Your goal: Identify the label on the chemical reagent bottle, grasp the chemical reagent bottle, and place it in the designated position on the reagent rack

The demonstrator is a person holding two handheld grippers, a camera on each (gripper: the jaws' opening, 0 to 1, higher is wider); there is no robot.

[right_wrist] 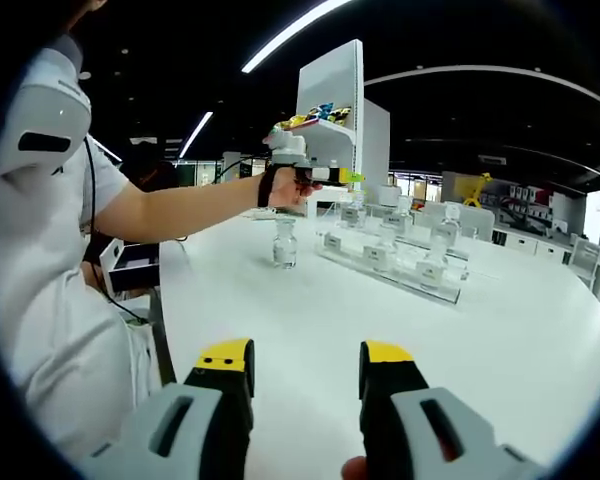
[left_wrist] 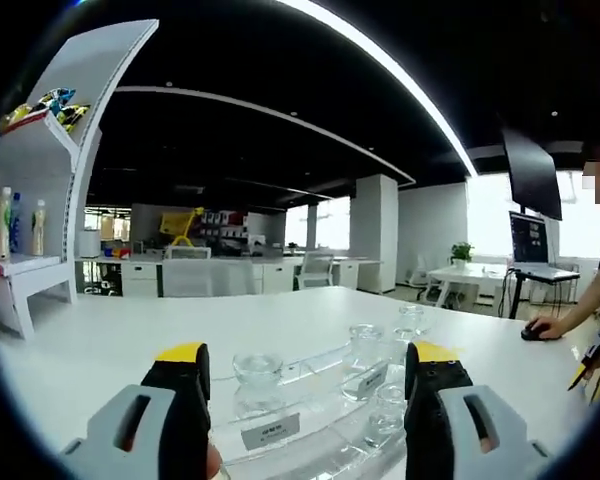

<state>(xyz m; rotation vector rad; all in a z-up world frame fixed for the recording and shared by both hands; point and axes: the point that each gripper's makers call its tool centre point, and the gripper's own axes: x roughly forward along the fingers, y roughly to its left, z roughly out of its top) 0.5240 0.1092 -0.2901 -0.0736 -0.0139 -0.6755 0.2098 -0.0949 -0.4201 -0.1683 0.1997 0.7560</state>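
A clear acrylic reagent rack [left_wrist: 310, 400] with white label tags lies on the white table just beyond my left gripper [left_wrist: 308, 358], whose yellow-tipped jaws stand wide apart and open, holding nothing. Several small clear glass bottles [left_wrist: 257, 370] sit in the rack. In the right gripper view the rack [right_wrist: 390, 258] runs across the table's far side, and one lone glass bottle [right_wrist: 284, 243] stands on the table in front of its left end. A hand holds the left gripper [right_wrist: 315, 165] above that end. My right gripper [right_wrist: 305, 355] is open and empty over bare tabletop, well short of the bottle.
A white shelf unit [left_wrist: 40, 200] with coloured bottles and packets stands at the table's far left, also behind the rack [right_wrist: 330, 100]. A person's hand rests on a mouse [left_wrist: 533, 331] near a monitor [left_wrist: 528, 238]. The holder's white sleeve [right_wrist: 50, 250] is at the left.
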